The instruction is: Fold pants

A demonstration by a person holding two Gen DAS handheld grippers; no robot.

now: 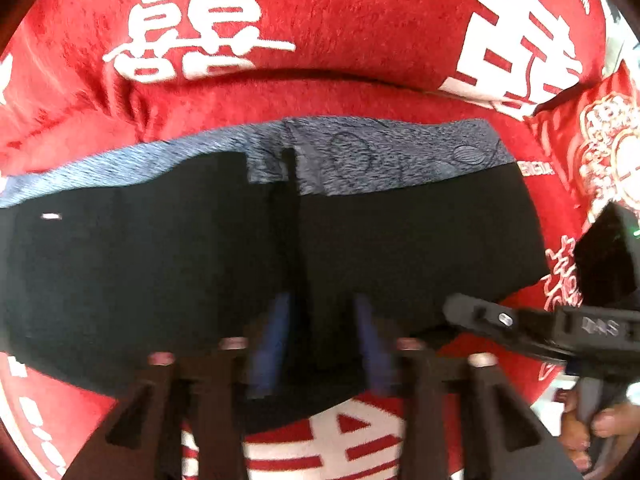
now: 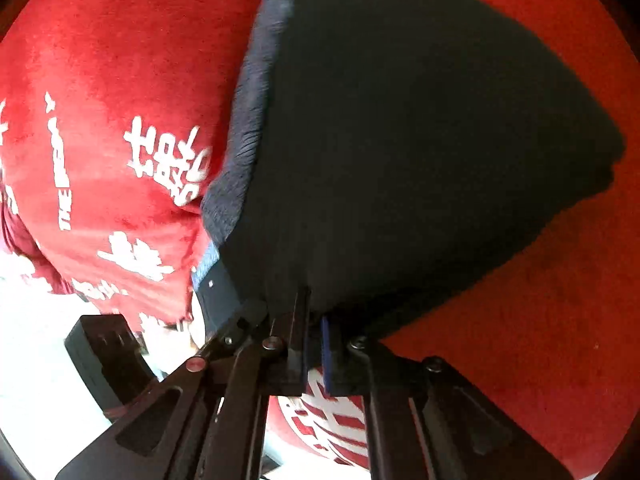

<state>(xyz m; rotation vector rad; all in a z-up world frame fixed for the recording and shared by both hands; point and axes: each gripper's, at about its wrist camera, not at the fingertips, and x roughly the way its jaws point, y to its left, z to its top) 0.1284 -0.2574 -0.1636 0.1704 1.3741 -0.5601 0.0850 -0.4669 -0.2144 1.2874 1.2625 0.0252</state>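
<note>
Black pants (image 1: pixel 280 248) laid flat on a red plush blanket (image 1: pixel 360 40) printed with white characters, grey heathered waistband (image 1: pixel 380 152) at the far edge. Right hand-held gripper (image 2: pixel 316 344) clamped on the near hem, likely to lift it for a fold; left hand-held gripper (image 1: pixel 320 340) apart above the matte, smooth cloth, blue pads (image 1: pixel 276 340) clear of it, gripping nothing.
</note>
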